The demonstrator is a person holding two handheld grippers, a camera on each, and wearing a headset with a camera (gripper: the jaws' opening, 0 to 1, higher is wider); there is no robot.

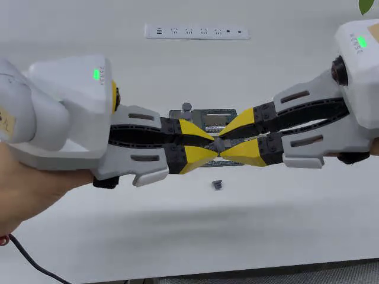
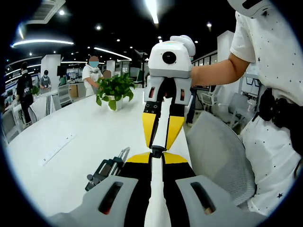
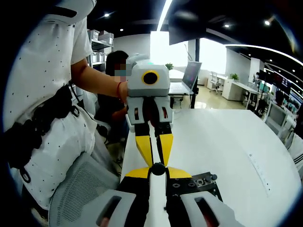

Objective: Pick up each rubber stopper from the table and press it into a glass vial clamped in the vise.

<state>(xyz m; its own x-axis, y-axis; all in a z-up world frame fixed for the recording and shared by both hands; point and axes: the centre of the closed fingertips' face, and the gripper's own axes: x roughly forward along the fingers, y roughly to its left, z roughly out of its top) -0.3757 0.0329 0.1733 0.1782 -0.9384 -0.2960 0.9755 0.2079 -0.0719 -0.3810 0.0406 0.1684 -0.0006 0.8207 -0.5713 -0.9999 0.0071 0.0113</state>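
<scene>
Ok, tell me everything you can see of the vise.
The vise is grey metal, flat on the white table, behind the left claw and right claw, whose tips meet on a stopper and hide its middle. A knob rises at one end; what looks like a threaded screw runs along it.

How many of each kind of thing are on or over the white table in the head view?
Rubber stoppers: 2
Handheld grippers: 2
Vise: 1
Power strip: 1
Black cable: 1
Plant leaf: 1
Total: 8
</scene>
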